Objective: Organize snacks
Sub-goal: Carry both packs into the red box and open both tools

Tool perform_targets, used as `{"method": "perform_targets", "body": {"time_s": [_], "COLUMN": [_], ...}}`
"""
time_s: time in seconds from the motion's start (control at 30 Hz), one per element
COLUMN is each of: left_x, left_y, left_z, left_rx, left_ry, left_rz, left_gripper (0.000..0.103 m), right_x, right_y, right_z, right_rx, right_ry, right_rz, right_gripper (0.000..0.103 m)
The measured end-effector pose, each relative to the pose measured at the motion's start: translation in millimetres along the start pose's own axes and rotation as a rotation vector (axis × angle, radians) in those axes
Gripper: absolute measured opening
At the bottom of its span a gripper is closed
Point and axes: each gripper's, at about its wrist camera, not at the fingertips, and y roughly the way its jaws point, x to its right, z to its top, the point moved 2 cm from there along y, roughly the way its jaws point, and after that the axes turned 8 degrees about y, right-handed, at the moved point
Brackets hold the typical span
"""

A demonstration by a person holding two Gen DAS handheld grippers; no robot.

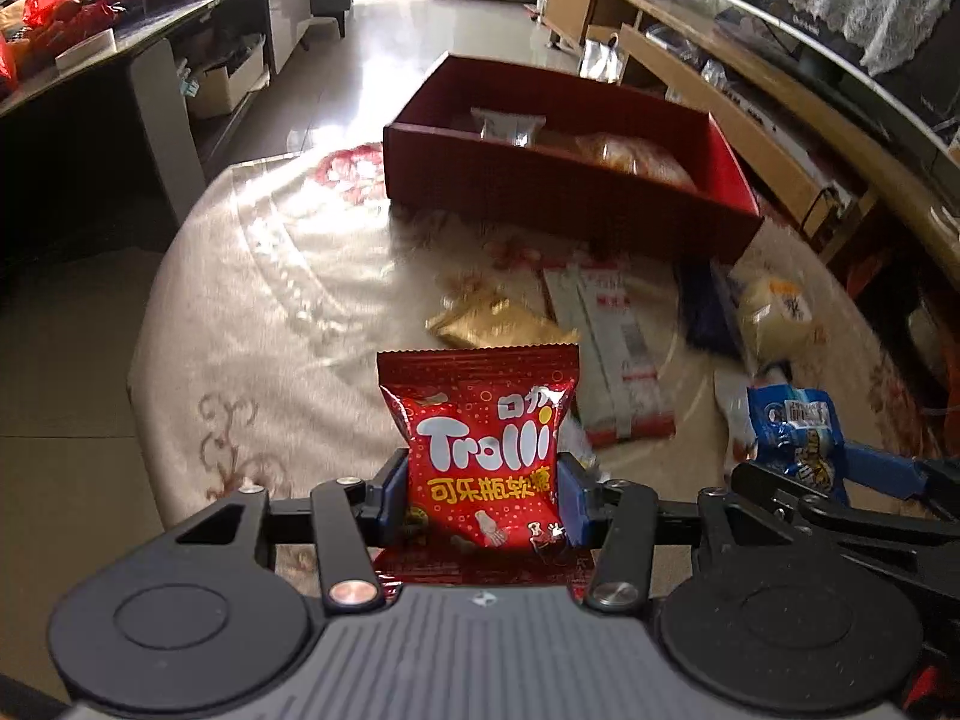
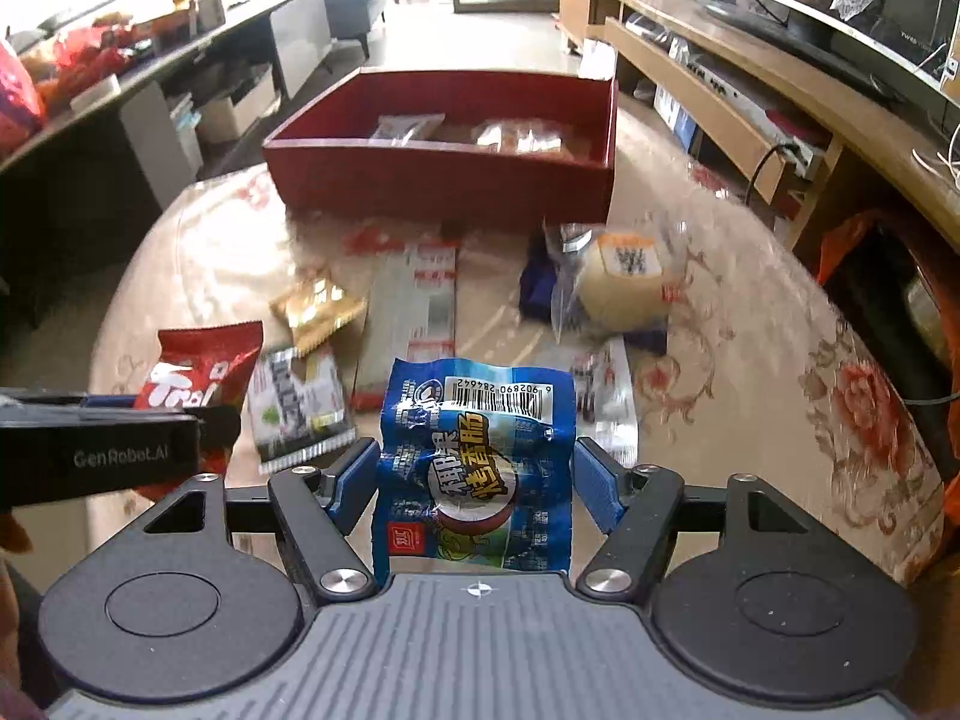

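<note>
My left gripper (image 1: 480, 489) is shut on a red Trolli gummy packet (image 1: 480, 432), held upright above the near table edge. It also shows in the right wrist view (image 2: 198, 378). My right gripper (image 2: 474, 474) is shut on a blue sausage packet (image 2: 474, 468), seen too at the left wrist view's right (image 1: 792, 426). A red box (image 1: 564, 192) stands at the table's far side with two wrapped snacks inside (image 2: 522, 135). Loose on the table lie a gold packet (image 2: 318, 309), a grey-red packet (image 2: 414, 312), a green-white packet (image 2: 297, 402) and a bagged bun (image 2: 624, 276).
The round table has a floral cloth (image 2: 780, 360). A dark side table with clutter (image 1: 90, 42) stands left, a wooden TV cabinet (image 2: 750, 90) right. A dark blue packet (image 2: 534, 288) lies under the bun.
</note>
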Motion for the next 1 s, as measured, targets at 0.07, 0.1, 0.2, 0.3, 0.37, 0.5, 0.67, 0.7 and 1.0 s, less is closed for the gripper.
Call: {"method": "perform_targets", "body": {"time_s": [0.07,0.1,0.2,0.3,0.37,0.5,0.67,0.7,1.0], "left_x": [-1.3,-2.0,-3.0,-4.8,-2.8,-2.1,-1.2,-0.5,-3.6], "left_y": [0.2,-0.4,0.4,6.0,11.1,22.9,36.5,38.4,67.1], "left_z": [9.6,15.6,37.5,57.2,70.2,93.1,120.3,125.7,169.9], "left_rx": [0.007,0.014,0.049,0.065,0.075,0.086,0.099,0.104,0.123], "left_ry": [-0.016,-0.020,-0.022,-0.044,-0.042,-0.058,-0.075,-0.077,-0.101], "left_rz": [-0.002,-0.006,-0.004,-0.018,-0.017,-0.027,-0.039,-0.040,-0.021], "left_gripper": [0.049,0.049,0.049,0.049,0.049,0.049,0.049,0.049,0.049], "right_x": [1.5,2.0,6.1,11.6,13.3,16.0,23.0,23.3,25.1], "right_y": [2.4,3.4,6.5,10.9,14.2,23.5,37.4,39.3,65.8], "right_z": [6.9,10.8,23.6,40.6,53.2,75.0,100.9,104.9,146.2], "right_rx": [0.004,0.008,0.022,0.037,0.051,0.069,0.083,0.086,0.107], "right_ry": [0.012,0.019,0.038,0.063,0.073,0.085,0.109,0.110,0.104], "right_rz": [0.006,0.013,0.021,0.024,0.033,0.030,0.025,0.024,0.021], "right_gripper": [0.075,0.075,0.075,0.075,0.075,0.075,0.075,0.075,0.075]}}
